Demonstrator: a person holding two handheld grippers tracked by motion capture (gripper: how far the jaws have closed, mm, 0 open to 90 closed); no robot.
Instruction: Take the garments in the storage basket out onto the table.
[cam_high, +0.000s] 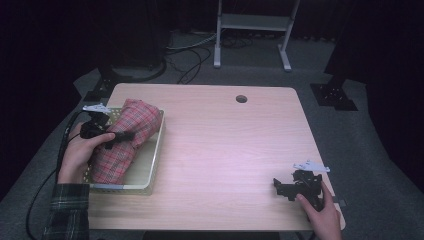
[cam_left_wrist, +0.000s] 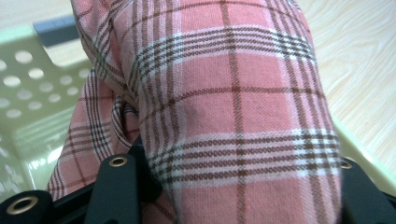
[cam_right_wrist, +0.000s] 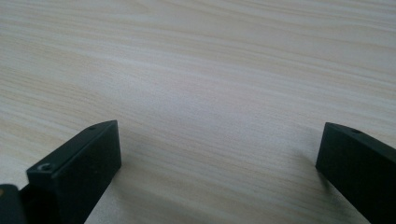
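Observation:
A red plaid cloth (cam_high: 125, 137) lies bunched in a pale perforated basket (cam_high: 152, 162) at the table's left. My left gripper (cam_high: 124, 136) is shut on a thick fold of the plaid cloth (cam_left_wrist: 233, 116), which bulges up between the two black jaws; the basket's wall (cam_left_wrist: 28, 88) shows behind it. Near the table's front right corner my right gripper (cam_high: 282, 187) rests low over the bare wood, held by a hand. Its jaws stand wide apart around the right gripper's midpoint (cam_right_wrist: 219, 158) with nothing between them.
The wooden table (cam_high: 225, 150) has a round cable hole (cam_high: 241, 98) at the back. A metal stand (cam_high: 252, 30) and cables (cam_high: 190, 55) lie on the dark floor beyond. A plaid sleeve (cam_high: 65, 212) comes in at the lower left.

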